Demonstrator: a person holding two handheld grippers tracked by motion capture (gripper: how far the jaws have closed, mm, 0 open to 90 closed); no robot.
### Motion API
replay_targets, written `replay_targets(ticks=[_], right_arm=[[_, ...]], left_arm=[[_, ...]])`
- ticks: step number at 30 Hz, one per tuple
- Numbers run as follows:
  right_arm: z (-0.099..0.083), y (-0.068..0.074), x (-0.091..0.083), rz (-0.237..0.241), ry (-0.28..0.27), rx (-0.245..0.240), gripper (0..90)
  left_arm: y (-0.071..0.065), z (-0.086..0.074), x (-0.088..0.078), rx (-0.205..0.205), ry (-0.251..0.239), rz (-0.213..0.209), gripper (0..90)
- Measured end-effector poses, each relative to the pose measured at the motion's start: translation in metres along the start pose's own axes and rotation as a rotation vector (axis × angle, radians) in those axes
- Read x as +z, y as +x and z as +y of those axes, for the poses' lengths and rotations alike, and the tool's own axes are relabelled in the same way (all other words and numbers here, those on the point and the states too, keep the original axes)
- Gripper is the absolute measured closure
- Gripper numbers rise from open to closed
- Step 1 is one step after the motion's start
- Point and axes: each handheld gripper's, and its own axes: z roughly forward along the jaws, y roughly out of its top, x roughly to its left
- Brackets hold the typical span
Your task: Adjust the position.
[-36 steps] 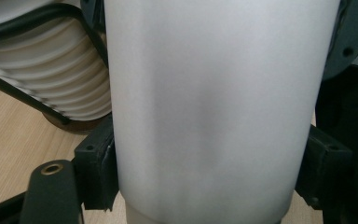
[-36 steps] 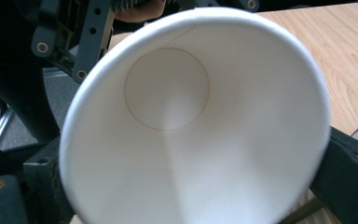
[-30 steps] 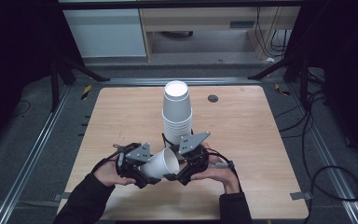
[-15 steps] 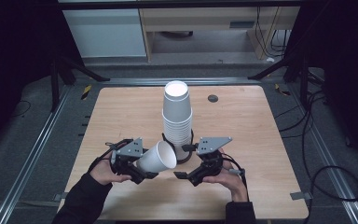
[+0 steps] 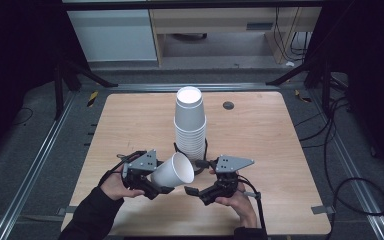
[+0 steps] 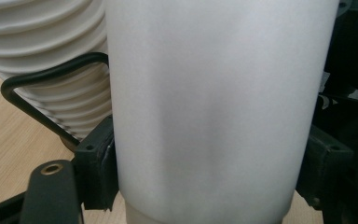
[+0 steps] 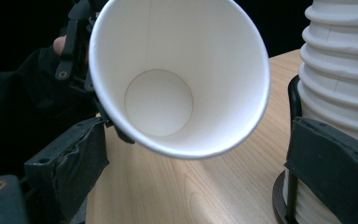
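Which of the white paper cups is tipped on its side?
The single cup held by the left gripper, its mouth facing the right gripper; the others stand nested in the stack.

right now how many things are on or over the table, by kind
loose paper cup, held in the left gripper: 1
stack of paper cups in a black wire holder: 1 stack (cups inside too tight to count)
grippers, with the right gripper: 2
dark round disc on the table: 1
total: 5

White paper cup, white ribbed cup stack, pale wood table
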Motion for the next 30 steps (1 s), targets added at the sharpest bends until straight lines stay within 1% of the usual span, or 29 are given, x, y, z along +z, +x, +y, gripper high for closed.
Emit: replay_targets(ticks=[3, 7, 12, 23, 30], right_arm=[[-0.002, 0.0, 0.003, 0.002, -0.016, 0.015, 5.2], [-0.002, 0.001, 0.007, 0.013, -0.021, 0.024, 5.2], [-0.001, 0.0, 0.014, 0.023, -0.007, 0.029, 4.8], [0.003, -0.001, 0.022, 0.041, -0.006, 0.035, 4.8], [0.003, -0.001, 0.028, 0.055, 0.013, 0.032, 6.0]], left_arm=[[0.0, 0.0, 0.003, 0.002, 0.005, -0.005, 22.0], [-0.001, 0.0, 0.006, 0.009, 0.009, -0.011, 22.0], [-0.003, 0.001, 0.011, 0.017, 0.018, -0.021, 22.0], [-0.005, 0.002, 0.018, 0.022, 0.031, -0.032, 22.0], [-0.006, 0.003, 0.019, 0.027, 0.033, -0.035, 22.0]])
